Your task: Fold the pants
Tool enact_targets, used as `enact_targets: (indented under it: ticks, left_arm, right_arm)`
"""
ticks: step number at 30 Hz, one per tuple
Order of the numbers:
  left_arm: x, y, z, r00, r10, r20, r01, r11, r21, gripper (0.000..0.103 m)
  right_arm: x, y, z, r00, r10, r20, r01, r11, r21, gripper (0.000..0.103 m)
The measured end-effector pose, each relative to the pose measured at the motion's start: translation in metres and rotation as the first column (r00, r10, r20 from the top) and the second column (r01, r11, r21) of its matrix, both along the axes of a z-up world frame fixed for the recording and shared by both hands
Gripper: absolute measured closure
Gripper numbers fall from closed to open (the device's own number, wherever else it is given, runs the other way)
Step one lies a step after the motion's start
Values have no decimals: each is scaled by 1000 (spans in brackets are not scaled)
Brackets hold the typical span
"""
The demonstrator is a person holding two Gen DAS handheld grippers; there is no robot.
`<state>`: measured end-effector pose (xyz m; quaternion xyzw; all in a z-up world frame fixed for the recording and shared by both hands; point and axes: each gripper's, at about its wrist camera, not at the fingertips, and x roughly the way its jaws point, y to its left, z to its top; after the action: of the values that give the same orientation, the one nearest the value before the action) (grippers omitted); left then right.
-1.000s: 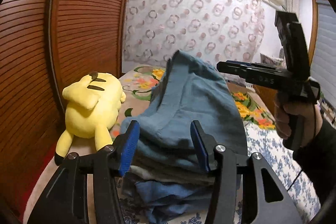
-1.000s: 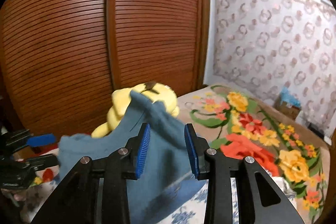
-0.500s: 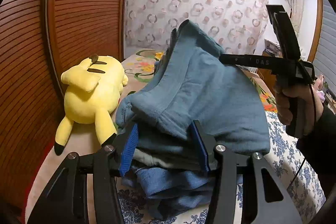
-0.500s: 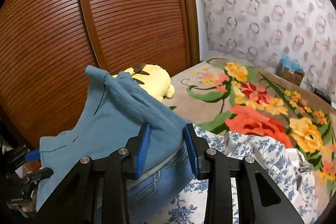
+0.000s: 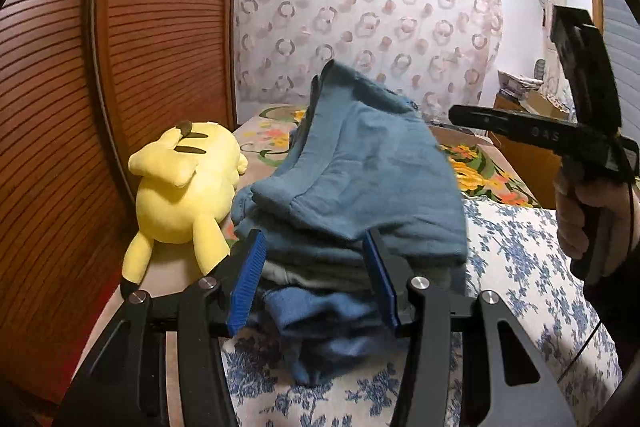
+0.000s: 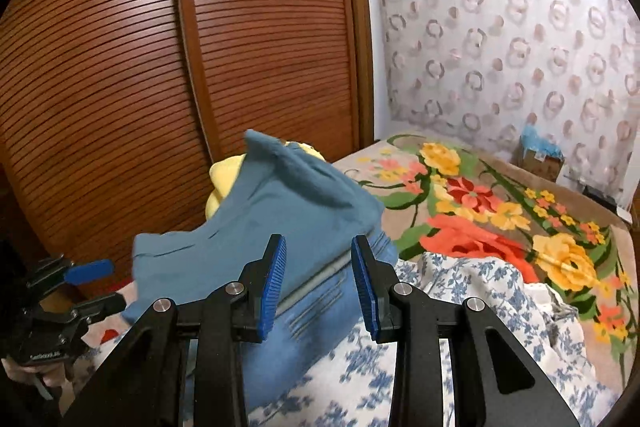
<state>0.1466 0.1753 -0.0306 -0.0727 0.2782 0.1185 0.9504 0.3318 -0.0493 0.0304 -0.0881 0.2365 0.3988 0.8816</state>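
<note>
The teal-blue pants [image 5: 360,179] lie folded on a stack of clothes, over a grey garment [image 5: 312,273] and blue jeans [image 5: 332,315]. One corner of the pants [image 6: 280,195] stands up, blurred. My left gripper [image 5: 314,279] is open just in front of the stack, its pads clear of the cloth. In the right wrist view the left gripper [image 6: 102,287] sits beside the pants' left edge with nothing between its fingers. My right gripper [image 6: 320,283] is open too, with the stack beyond its pads. In the left wrist view the right gripper [image 5: 460,117] points at the pants' right edge.
A yellow plush toy [image 5: 180,195] lies left of the stack, against slatted wooden wardrobe doors [image 5: 140,47]. The stack rests on a blue-and-white floral sheet [image 5: 520,267] over a flowered blanket [image 6: 480,227]. A cardboard box [image 6: 540,155] stands by the patterned curtain.
The pants' raised fold rose higher half a second ago and has since sunk toward the stack. The right gripper has swung back, so the cloth no longer fills the space between its pads.
</note>
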Motion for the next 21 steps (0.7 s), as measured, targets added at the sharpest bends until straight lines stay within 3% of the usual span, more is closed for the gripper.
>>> enact_targets:
  ticks: [13,14,15,16,21]
  left_arm:
    - [-16,-36,7,992,-122,-13,122,992,18,51]
    - [-16,-39,8,991,-132,-14,132,991,18,47]
    - [-17,-41,8,990,-139,-11,139,990,17,26]
    - [-19,-44,9,989,-148,2,148,989,15,19]
    - [-23,-54,13,986,-165,20,164,986,32,10]
  right_arm:
    - [-84,-61,-4,998,-58,-6,58,997,45,68]
    - [-88,-65,-4,998,-65,-6,65,997,43,68]
    - [-93,-69,-5,997,-73,-2,73,996,40,68]
    - [-97,-73,-6,997,-80,-1,80,996,38,68]
    - [-118,-88,-7,994,-110,-3,110,993,45,68]
